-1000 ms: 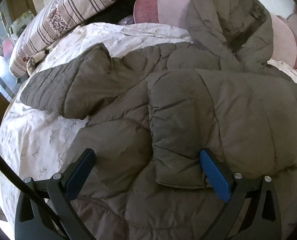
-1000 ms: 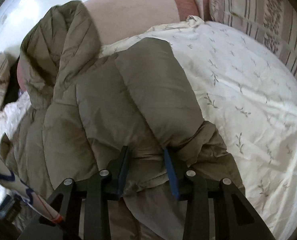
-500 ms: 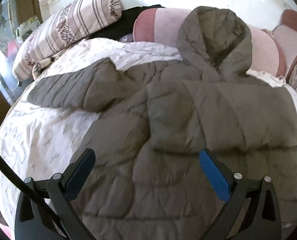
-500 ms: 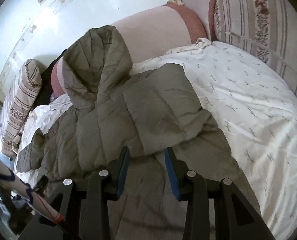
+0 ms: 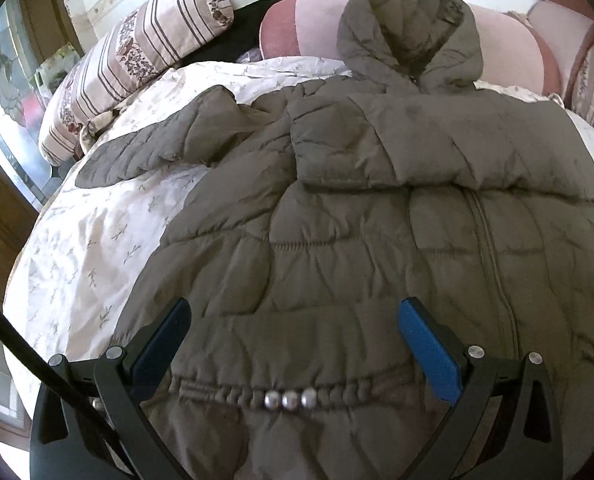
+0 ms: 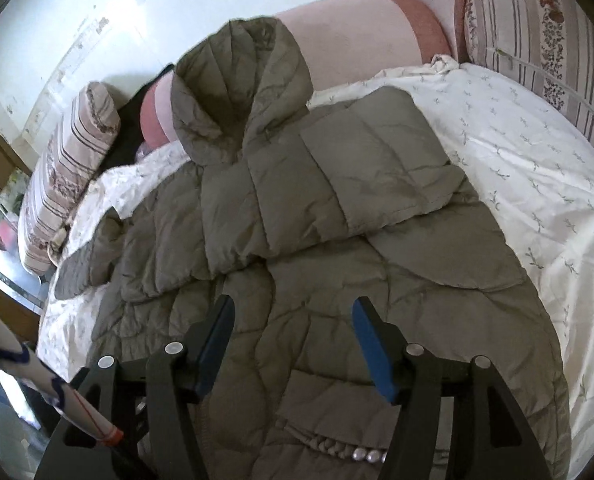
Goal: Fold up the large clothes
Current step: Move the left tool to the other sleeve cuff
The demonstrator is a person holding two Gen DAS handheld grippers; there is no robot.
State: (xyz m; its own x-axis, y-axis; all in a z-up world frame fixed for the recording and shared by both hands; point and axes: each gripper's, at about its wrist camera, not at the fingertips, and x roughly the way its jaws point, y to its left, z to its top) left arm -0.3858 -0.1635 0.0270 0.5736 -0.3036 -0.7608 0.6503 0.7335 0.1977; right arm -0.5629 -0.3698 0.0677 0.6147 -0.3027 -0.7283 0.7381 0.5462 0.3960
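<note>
On the bed (image 5: pixel 77 248), a grey-brown puffer coat (image 5: pixel 337 240) lies spread front up, hood (image 5: pixel 409 36) propped against the pink bolster (image 5: pixel 509 52) at the head. One sleeve (image 5: pixel 437 148) is folded flat across the chest, its cuff edge ending near the coat's middle (in the right wrist view it shows as a broad panel (image 6: pixel 369 184) with a clean lower edge). The other sleeve (image 5: pixel 157 148) stretches out sideways over the white floral sheet, toward the striped pillow (image 5: pixel 137 56). The hem, with its gathered drawcord and metal snaps (image 5: pixel 285 400), lies nearest the cameras.

Left tongs (image 5: pixel 293 340) hover over the hem, blue pads wide apart, gripping nothing. Right tongs (image 6: pixel 293 340) are likewise apart and empty above the coat's lower front.

Bare sheet runs along the coat's outer side (image 6: pixel 537 168) up to another striped pillow (image 6: pixel 537 20), and more lies below the outstretched sleeve.
</note>
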